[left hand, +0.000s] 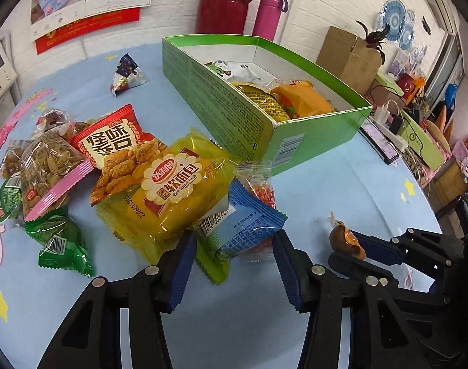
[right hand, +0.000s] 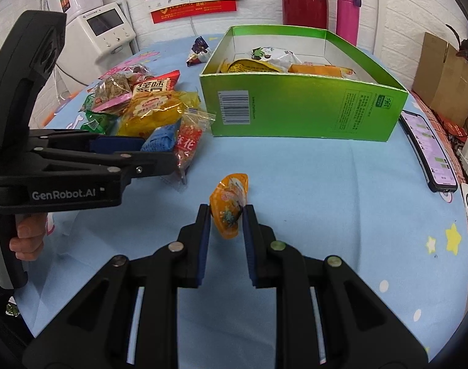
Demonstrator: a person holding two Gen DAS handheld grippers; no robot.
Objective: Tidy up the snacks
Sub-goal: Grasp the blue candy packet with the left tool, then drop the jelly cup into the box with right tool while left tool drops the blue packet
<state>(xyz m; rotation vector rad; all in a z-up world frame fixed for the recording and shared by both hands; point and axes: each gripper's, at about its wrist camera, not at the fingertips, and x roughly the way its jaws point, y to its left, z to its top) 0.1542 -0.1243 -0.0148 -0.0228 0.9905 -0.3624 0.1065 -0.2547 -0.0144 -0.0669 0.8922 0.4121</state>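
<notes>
A green cardboard box [left hand: 258, 123] [right hand: 295, 107] stands on the blue tablecloth with several snack packets inside. A loose pile lies left of it: a yellow bread packet [left hand: 172, 193] [right hand: 154, 110], a red packet [left hand: 117, 144], a seed packet [left hand: 49, 169] and green packets [left hand: 61, 240]. My left gripper [left hand: 234, 240] [right hand: 157, 152] is open, its fingers on either side of a blue packet [left hand: 243, 218] [right hand: 160, 138] at the pile's near edge. My right gripper [right hand: 227, 215] [left hand: 344, 247] is shut on a small orange jelly cup [right hand: 230, 206] [left hand: 344, 236], just above the cloth in front of the box.
A dark triangular packet [left hand: 126, 73] [right hand: 198, 50] lies alone behind the pile. A phone [right hand: 427, 150] rests right of the box. A red jug [left hand: 224, 0] and a pink flask [left hand: 269, 15] stand by the wall. A hand [right hand: 25, 240] grips the left tool.
</notes>
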